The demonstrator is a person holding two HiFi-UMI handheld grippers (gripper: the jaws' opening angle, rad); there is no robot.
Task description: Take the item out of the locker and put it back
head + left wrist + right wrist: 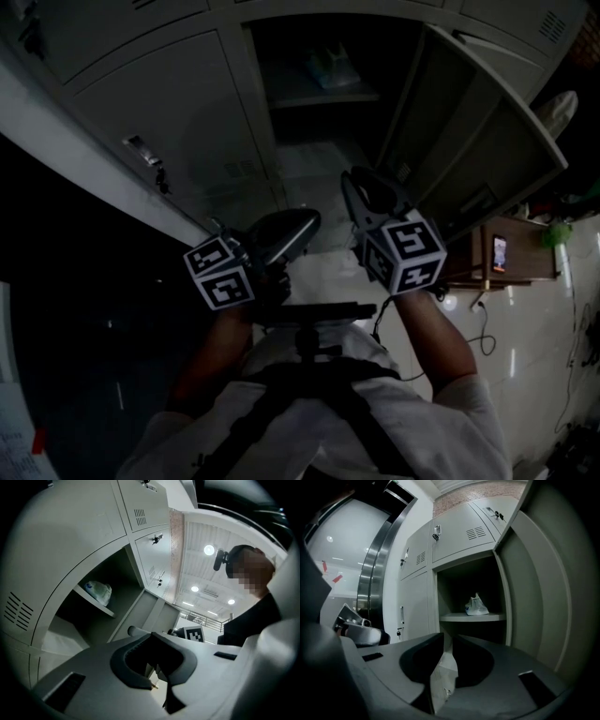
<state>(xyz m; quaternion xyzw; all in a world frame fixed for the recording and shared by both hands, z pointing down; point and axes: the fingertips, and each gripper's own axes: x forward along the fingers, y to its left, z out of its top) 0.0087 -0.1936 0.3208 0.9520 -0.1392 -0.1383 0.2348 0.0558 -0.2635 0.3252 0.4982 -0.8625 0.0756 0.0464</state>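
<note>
1. Looking into the open locker (281, 164), I am finding the item (476, 605), a pale, crumpled plastic bag, sitting on the shelf (471, 617) inside the compartment, towards its back and apart from both side walls.
2. Holding my right gripper (446, 637) before the opening, I am keeping its fingers nearly together, with only a slim gap between them and nothing in that gap; through it I am seeing just the pale lower part of the locker.
3. Holding my left gripper (151, 634) beside it, I am keeping those fingers tip to tip, as far as I can read them, and they are gripping nothing.
4. Judging the one relation that matters: the bag is lying above and ahead of my right fingers, a little to the right of the line they point along. It is well apart from them and not yet touched.
5. From my left gripper, the bag (98, 592) is showing far up and off to the left, so that hand is aiming past the compartment, not into it.
6. In the head view, my right gripper (354, 180) is sitting under the open compartment, next to the swung-out door (469, 122), while my left gripper (307, 221) is sitting further over, towards the closed door. I am judging the right hand the better placed.
7. The bag is spreading its width along the shelf with a pinched peak pointing up, so I am expecting to widen my right fingers, lift and reach in for that peak.
</note>
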